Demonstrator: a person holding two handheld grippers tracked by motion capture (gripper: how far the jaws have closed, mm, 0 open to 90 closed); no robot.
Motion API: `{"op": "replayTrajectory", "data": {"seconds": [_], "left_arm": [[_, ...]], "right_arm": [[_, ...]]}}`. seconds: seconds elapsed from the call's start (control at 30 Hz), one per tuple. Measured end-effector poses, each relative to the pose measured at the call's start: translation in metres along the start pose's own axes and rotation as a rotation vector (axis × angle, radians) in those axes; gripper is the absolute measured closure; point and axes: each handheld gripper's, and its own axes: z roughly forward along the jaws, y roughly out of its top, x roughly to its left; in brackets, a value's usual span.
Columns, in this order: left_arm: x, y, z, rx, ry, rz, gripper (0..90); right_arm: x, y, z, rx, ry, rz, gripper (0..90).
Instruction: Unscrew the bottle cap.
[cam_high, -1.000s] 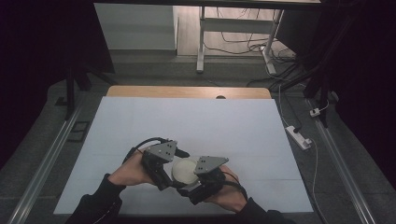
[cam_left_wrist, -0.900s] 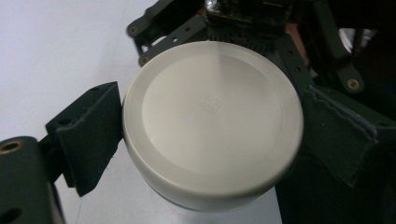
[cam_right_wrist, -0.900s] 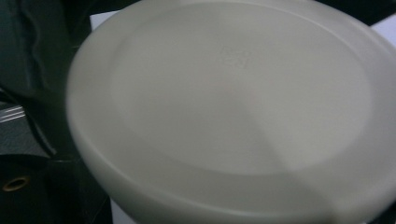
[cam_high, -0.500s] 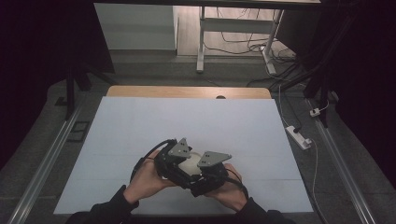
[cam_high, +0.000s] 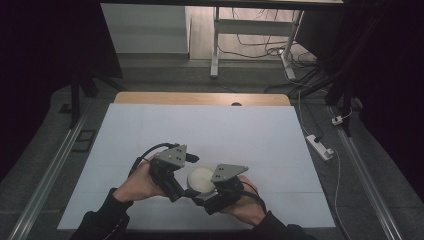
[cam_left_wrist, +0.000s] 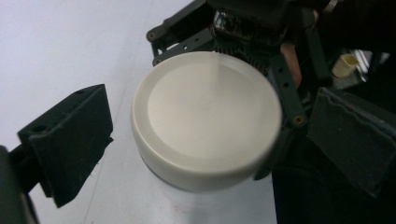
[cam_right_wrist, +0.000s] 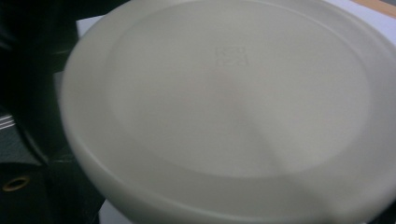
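we see a round off-white plastic jar with a flat screw-type lid (cam_left_wrist: 205, 119) standing on the white table (cam_high: 200, 125) near its 6 o'clock edge, between our two grippers. it looks stiff, smooth and probably light, so likely slippery; we judge the ribless lid rim the best place to grip, squarely across its width. a small embossed mark sits on the lid near 12 o'clock in the right gripper view, too faint to read. our left gripper (cam_high: 176, 177) stands wide open, its jaws either side of the lid, not touching. our right gripper (cam_high: 212, 192) is at the jar's 4 o'clock; we cannot tell whether it grips.
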Motion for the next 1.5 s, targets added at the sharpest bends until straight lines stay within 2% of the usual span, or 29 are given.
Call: {"op": "replayTrajectory", "data": {"seconds": [0.03, 0.07, 0.2, 0.33, 0.43, 0.47, 0.5, 0.53, 0.6, 0.63, 0.67, 0.7, 0.73, 0.77, 0.83, 0.97, 1.03, 1.07, 1.1, 1.13, 1.17, 1.2, 1.23, 1.3, 1.33, 1.4, 1.43, 1.47, 1.5], "left_arm": [[0.0, 0.0, 0.0, 0.0, 0.0, 0.0, 2.1], [0.0, -0.002, 0.003, 0.008, -0.027, 0.029, 2.8], [-0.003, -0.004, 0.009, 0.035, -0.056, 0.065, 6.5], [-0.005, -0.003, 0.01, 0.043, -0.033, 0.084, 8.2], [-0.005, -0.003, 0.01, 0.049, -0.011, 0.069, 8.3], [-0.005, -0.001, 0.012, 0.057, 0.017, 0.04, 8.4], [-0.005, -0.001, 0.012, 0.057, 0.017, 0.04, 8.5], [-0.004, 0.0, 0.014, 0.062, 0.046, 0.007, 8.5], [-0.005, 0.002, 0.017, 0.064, 0.082, -0.023, 8.5], [-0.005, 0.002, 0.017, 0.064, 0.082, -0.023, 8.5], [-0.005, 0.004, 0.019, 0.061, 0.114, -0.066, 8.5], [-0.005, 0.004, 0.019, 0.061, 0.114, -0.066, 8.5], [-0.006, 0.007, 0.022, 0.061, 0.149, -0.105, 8.5], [-0.006, 0.007, 0.022, 0.061, 0.149, -0.105, 8.5], [-0.009, 0.011, 0.026, 0.074, 0.203, -0.138, 8.6], [-0.012, 0.014, 0.027, 0.074, 0.232, -0.134, 8.7], [-0.015, 0.016, 0.019, 0.02, 0.235, -0.132, 10.2], [-0.017, 0.015, 0.009, -0.037, 0.258, -0.119, 16.2], [-0.017, 0.013, 0.0, -0.11, 0.241, -0.115, 68.6], [-0.014, 0.012, -0.006, -0.161, 0.205, -0.158, 66.6], [-0.014, 0.012, -0.006, -0.161, 0.205, -0.158, 61.7], [-0.011, 0.011, -0.01, -0.16, 0.166, -0.186, 62.3], [-0.01, 0.008, -0.012, -0.149, 0.194, -0.177, 62.4], [-0.008, 0.007, -0.01, -0.129, 0.182, -0.186, 60.5], [-0.007, 0.007, -0.004, -0.114, 0.179, -0.187, 47.2], [-0.006, 0.008, -0.001, -0.094, 0.168, -0.176, 29.5], [-0.009, 0.01, 0.005, -0.039, 0.211, -0.147, 22.2], [-0.01, 0.01, 0.008, -0.005, 0.228, -0.121, 16.1], [-0.01, 0.01, 0.008, -0.005, 0.228, -0.121, 10.9]], "right_arm": [[0.002, 0.0, 0.001, 0.001, 0.014, -0.006, 5.8], [0.003, 0.0, 0.001, 0.002, 0.026, -0.017, 5.8], [0.009, 0.001, 0.002, 0.006, 0.056, -0.046, 5.9], [0.009, 0.001, 0.002, 0.006, 0.051, -0.048, 5.9], [0.008, 0.001, 0.002, 0.013, 0.027, -0.035, 5.9], [0.007, 0.001, 0.003, 0.015, 0.015, -0.028, 5.9], [0.006, 0.001, 0.003, 0.017, 0.004, -0.02, 5.9], [0.005, 0.001, 0.003, 0.018, -0.006, -0.011, 5.9], [0.003, 0.0, 0.003, 0.021, -0.029, 0.006, 5.9], [0.002, 0.0, 0.003, 0.023, -0.041, 0.017, 5.9], [0.001, 0.0, 0.003, 0.021, -0.051, 0.024, 5.9], [0.0, 0.0, 0.002, 0.023, -0.061, 0.032, 5.9], [-0.001, 0.0, 0.002, 0.022, -0.069, 0.044, 5.8], [-0.002, -0.001, 0.002, 0.022, -0.078, 0.052, 5.9], [-0.004, -0.001, 0.001, 0.024, -0.1, 0.06, 5.9], [-0.006, -0.001, 0.0, 0.016, -0.109, 0.072, 5.9], [-0.006, -0.001, -0.001, 0.013, -0.113, 0.071, 5.9], [-0.006, -0.001, -0.001, 0.018, -0.117, 0.077, 5.8], [-0.008, -0.003, 0.0, 0.029, -0.125, 0.083, 5.8], [-0.009, -0.004, 0.001, 0.029, -0.126, 0.086, 5.8], [-0.01, -0.004, 0.001, 0.033, -0.122, 0.092, 5.9], [-0.01, -0.004, 0.002, 0.03, -0.118, 0.098, 5.9], [-0.01, -0.004, 0.002, 0.026, -0.116, 0.094, 5.9], [-0.009, -0.003, 0.001, 0.024, -0.113, 0.088, 5.9], [-0.007, -0.002, 0.001, 0.019, -0.11, 0.079, 5.9], [-0.006, -0.002, 0.001, 0.019, -0.109, 0.077, 5.9], [-0.006, -0.002, 0.002, 0.021, -0.111, 0.075, 5.9], [-0.006, -0.003, 0.002, 0.021, -0.114, 0.073, 5.9], [-0.006, -0.003, 0.002, 0.021, -0.115, 0.073, 5.9]]}}
